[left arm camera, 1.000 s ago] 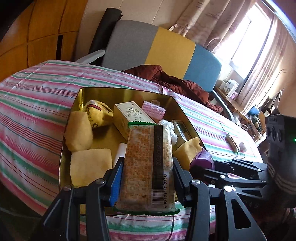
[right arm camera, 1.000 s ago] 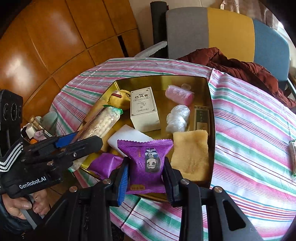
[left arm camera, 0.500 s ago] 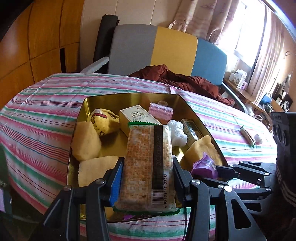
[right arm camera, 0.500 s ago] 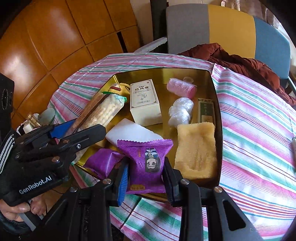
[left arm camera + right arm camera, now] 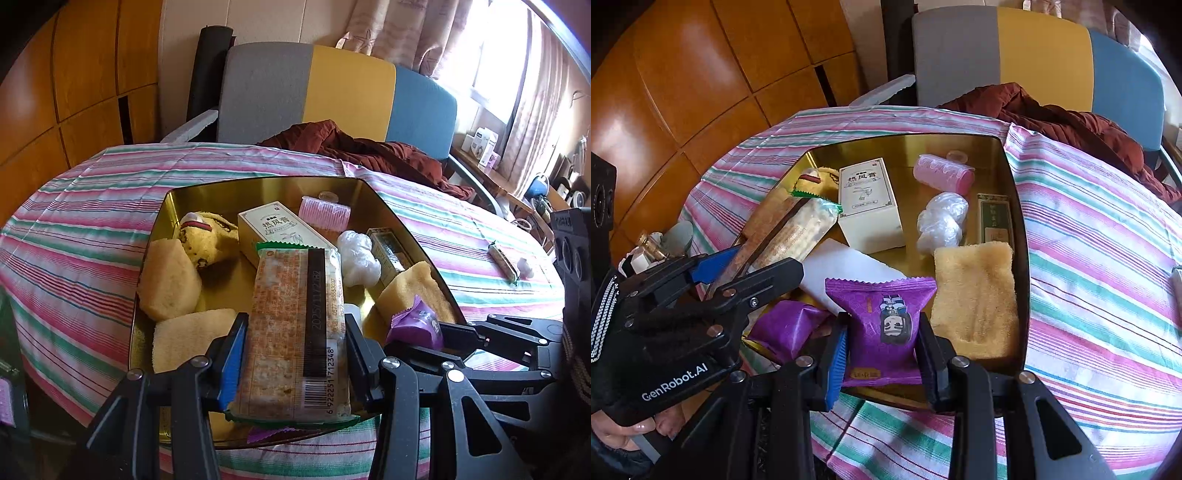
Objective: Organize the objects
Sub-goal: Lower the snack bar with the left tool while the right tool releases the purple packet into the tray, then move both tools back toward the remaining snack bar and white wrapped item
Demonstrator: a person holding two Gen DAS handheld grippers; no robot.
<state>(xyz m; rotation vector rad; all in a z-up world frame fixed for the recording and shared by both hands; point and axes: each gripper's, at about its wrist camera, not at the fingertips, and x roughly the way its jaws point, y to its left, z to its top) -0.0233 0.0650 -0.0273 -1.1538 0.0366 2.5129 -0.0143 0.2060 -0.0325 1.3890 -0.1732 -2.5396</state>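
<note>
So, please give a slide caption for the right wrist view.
Right gripper holds a purple snack packet over the gold tin.

A gold tin tray (image 5: 1015, 177) sits on a tablecloth (image 5: 1100, 236) striped pink, green and white. Inside lie a cream box (image 5: 870, 203), a pink roll (image 5: 942, 173), yellow sponges (image 5: 975, 299) and a purple snack packet (image 5: 886, 325). The far chair back (image 5: 332, 88) is grey, yellow and blue, with a maroon garment (image 5: 369, 151).
</note>
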